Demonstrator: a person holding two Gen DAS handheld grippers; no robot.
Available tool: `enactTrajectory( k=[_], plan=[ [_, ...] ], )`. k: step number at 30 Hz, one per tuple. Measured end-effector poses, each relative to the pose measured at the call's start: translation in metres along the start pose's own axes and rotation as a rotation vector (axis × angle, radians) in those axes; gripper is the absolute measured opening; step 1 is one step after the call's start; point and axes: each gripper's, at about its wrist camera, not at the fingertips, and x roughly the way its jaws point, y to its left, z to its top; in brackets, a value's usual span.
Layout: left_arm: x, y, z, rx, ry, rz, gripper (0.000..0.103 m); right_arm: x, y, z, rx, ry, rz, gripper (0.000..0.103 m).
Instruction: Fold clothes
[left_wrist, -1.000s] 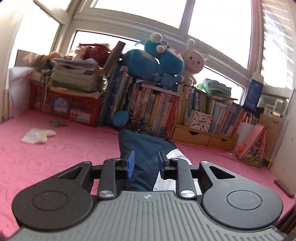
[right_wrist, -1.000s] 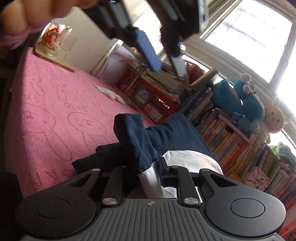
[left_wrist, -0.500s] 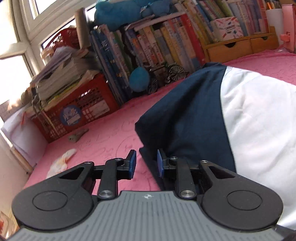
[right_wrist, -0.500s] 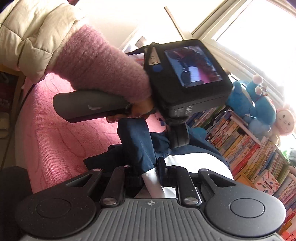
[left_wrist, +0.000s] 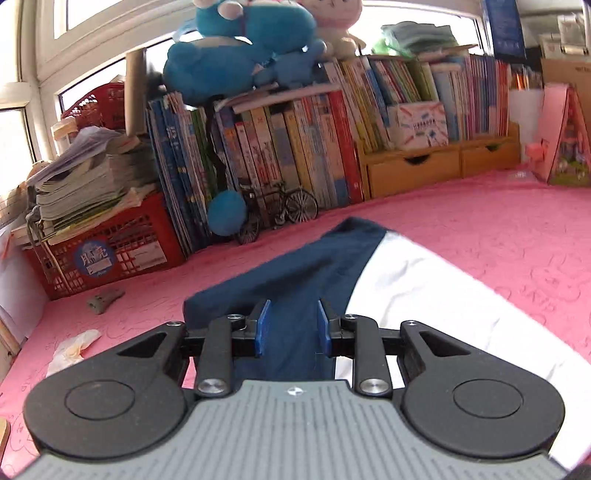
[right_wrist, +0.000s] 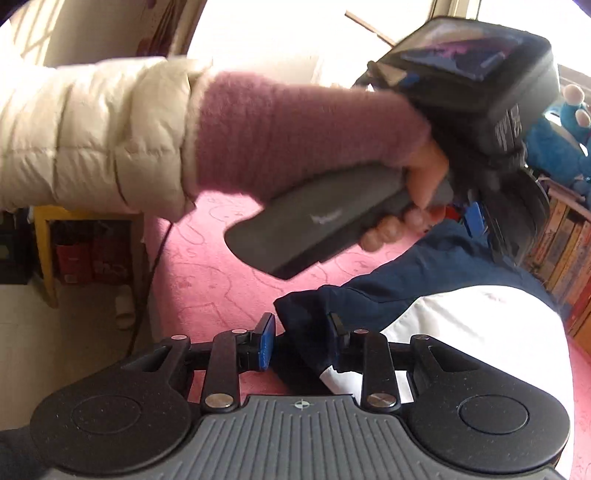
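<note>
Navy and white cloth, a garment (left_wrist: 369, 273), lies spread on the pink textured cover (left_wrist: 498, 229), its dark sleeve part running towards the camera and the white body off to the right. In the left wrist view the left gripper (left_wrist: 291, 328) hangs over the navy fabric with its blue pads (left_wrist: 263, 326) standing a little apart; its jaws are opening, the cloth shows in the gap between them, and the pads do not seem to press on it. In the right wrist view the right gripper (right_wrist: 301, 338) sits at the near navy edge where it meets the white panel; its jaws are opening too, with a fold of navy between them lying against the right-hand finger and clear of the left pad. Above it the person's left hand (right_wrist: 413, 195), in a fuzzy mauve cuff (right_wrist: 295, 133) under a cream quilted sleeve (right_wrist: 96, 133), grips the other tool's dark handle (right_wrist: 317, 229).
</note>
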Motion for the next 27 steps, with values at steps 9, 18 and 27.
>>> enactTrajectory(
  k=[9, 18, 27],
  plan=[
    [0.006, 0.012, -0.041, 0.001, 0.072, 0.096, 0.027, -0.082, -0.163, -0.016, 0.473, -0.062, -0.012, 0.047],
    [0.002, 0.066, -0.032, -0.078, 0.176, 0.215, 0.029, 0.015, -0.297, -0.072, 0.922, 0.061, -0.049, 0.06],
    [0.02, 0.091, 0.083, -0.287, 0.151, -0.229, 0.058, 0.029, -0.282, -0.086, 0.839, -0.013, 0.02, 0.067]
  ],
)
